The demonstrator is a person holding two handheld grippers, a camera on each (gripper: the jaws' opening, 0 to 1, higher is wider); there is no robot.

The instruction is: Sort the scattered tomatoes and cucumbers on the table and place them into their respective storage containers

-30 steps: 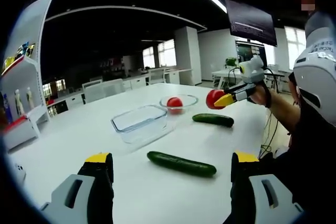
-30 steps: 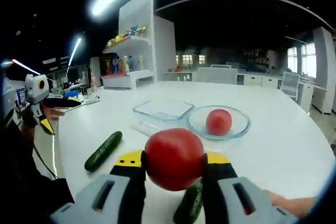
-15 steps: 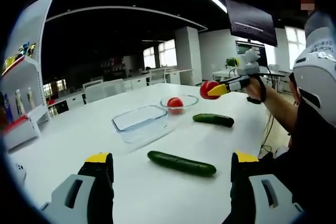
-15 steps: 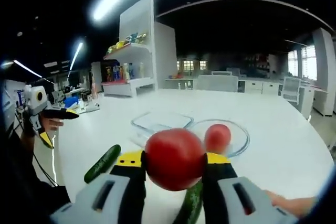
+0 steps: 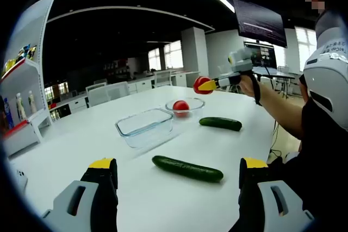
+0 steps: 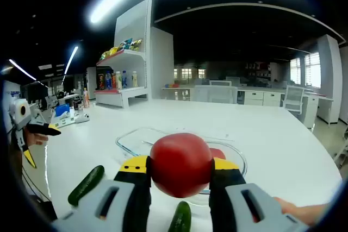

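Tomato (image 6: 180, 164) is clamped in right claw (image 6: 180, 173), held above the round bowl (image 5: 185, 103) already holding one tomato (image 5: 180, 106); drop point judged just ahead and below. Left claw (image 5: 178, 173) is held apart, nearest cucumber (image 5: 187, 168) lying crosswise ahead.

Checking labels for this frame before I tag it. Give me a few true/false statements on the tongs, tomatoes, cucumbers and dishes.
1. The right tongs hold a tomato. True.
2. The left tongs grip a cucumber. False: they are open and hold nothing; the near cucumber lies on the table ahead of them.
3. The round glass bowl already has a tomato in it. True.
4. The rectangular glass dish holds both cucumbers. False: it looks empty; the far cucumber also lies on the table.
5. The held tomato rests on the table. False: it is up in the air, near the round bowl.
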